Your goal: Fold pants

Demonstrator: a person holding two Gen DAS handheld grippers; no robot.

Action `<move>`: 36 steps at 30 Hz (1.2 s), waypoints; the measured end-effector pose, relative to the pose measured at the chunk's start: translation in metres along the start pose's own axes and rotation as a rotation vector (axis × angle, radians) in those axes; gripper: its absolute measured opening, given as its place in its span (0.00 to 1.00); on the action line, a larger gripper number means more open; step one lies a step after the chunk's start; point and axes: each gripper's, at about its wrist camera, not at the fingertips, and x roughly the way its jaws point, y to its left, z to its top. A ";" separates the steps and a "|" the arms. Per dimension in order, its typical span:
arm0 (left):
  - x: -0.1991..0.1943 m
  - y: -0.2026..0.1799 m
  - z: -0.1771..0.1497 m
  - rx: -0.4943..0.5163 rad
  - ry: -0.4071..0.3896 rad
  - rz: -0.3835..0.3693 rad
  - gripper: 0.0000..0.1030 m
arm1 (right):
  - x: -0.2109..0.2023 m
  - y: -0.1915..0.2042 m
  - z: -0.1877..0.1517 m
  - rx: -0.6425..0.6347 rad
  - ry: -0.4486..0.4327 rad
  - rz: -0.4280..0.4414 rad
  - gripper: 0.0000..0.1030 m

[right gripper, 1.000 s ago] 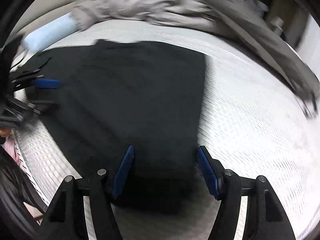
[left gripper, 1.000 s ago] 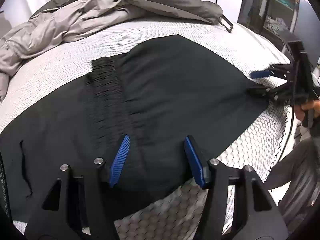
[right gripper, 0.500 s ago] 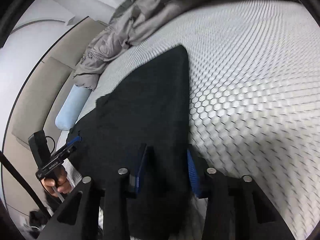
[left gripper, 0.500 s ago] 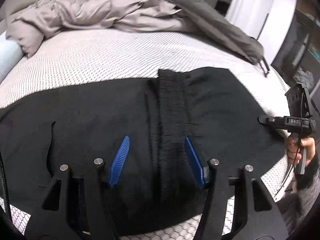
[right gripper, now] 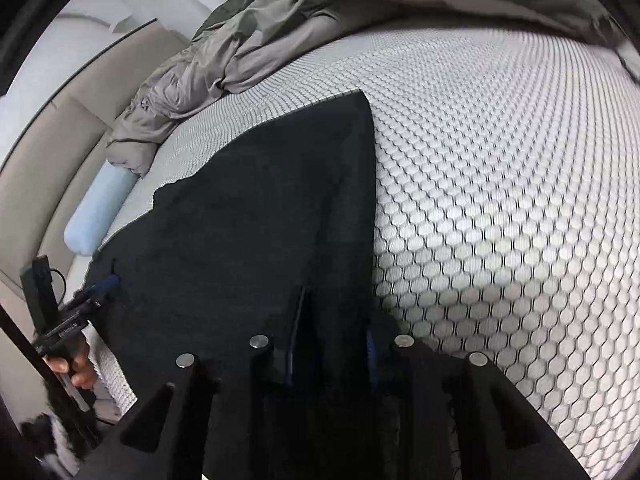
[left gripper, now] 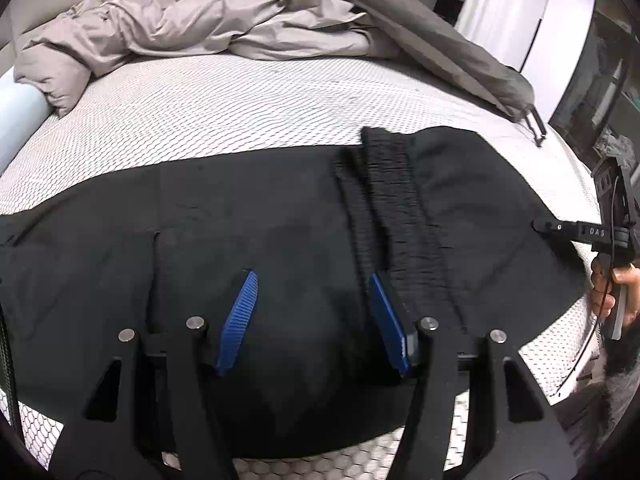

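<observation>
Black pants [left gripper: 260, 220] lie flat across the bed, their ribbed elastic waistband [left gripper: 390, 200] running away from me. My left gripper [left gripper: 314, 312] hovers open over the cloth, its right pad beside the waistband. In the right wrist view the pants [right gripper: 260, 220] taper to a far corner. My right gripper [right gripper: 332, 340] sits at their near right edge, jaws closing, and a bunched fold of black cloth fills the gap between the pads. Each view shows the other gripper in a hand: the right gripper [left gripper: 560, 226] at the pants' right end, the left gripper [right gripper: 94, 290] at their left edge.
The bed has a white honeycomb mesh cover [left gripper: 240, 100]. A crumpled grey duvet [left gripper: 200, 28] lies along the far side, with a pale blue bolster [right gripper: 100, 212] by the beige headboard [right gripper: 44, 148]. The mesh [right gripper: 500, 200] spreads right of the pants. Dark shelves [left gripper: 604, 88] stand past the bed.
My right gripper's jaws have narrowed around the pants' edge while it rolled and shifted. My left gripper slid sideways, so the waistband now sits by its right pad instead of its left.
</observation>
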 end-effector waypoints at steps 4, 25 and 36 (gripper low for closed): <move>-0.005 -0.022 -0.002 0.069 0.009 -0.052 0.53 | -0.035 0.005 -0.007 -0.052 -0.043 -0.033 0.35; 0.007 -0.102 0.013 0.175 -0.040 -0.053 0.53 | -0.085 -0.010 -0.065 -0.120 0.008 0.057 0.28; 0.066 -0.239 -0.004 0.411 0.050 -0.139 0.54 | -0.060 0.001 -0.070 -0.118 0.042 0.116 0.02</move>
